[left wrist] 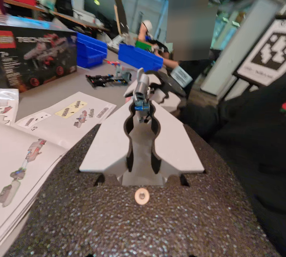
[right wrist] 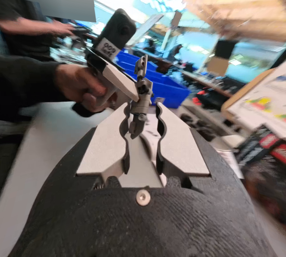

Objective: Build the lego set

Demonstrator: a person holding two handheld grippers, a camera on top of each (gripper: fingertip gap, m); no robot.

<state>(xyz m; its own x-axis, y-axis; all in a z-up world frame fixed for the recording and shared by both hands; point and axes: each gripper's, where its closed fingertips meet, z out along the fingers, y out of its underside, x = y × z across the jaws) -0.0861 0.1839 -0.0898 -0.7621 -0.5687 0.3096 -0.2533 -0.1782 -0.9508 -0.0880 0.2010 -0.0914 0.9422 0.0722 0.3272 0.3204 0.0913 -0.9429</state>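
at frame centre the left gripper (left wrist: 141,110) is clamped on the small grey plastic lego sub-assembly (left wrist: 141,94), while the right gripper (right wrist: 142,117) stands parted around its lower end; light, stiff, likely to pop apart, so grip the blocky middle.

The lego assembly (left wrist: 141,103) stands upright between the tips of the left gripper (left wrist: 142,110), above the table (left wrist: 61,93). The open instruction booklet (left wrist: 46,125) lies to its left, the set box (left wrist: 35,57) behind that, two bins (left wrist: 139,57) farther back, a partly built frame (left wrist: 106,79) before them
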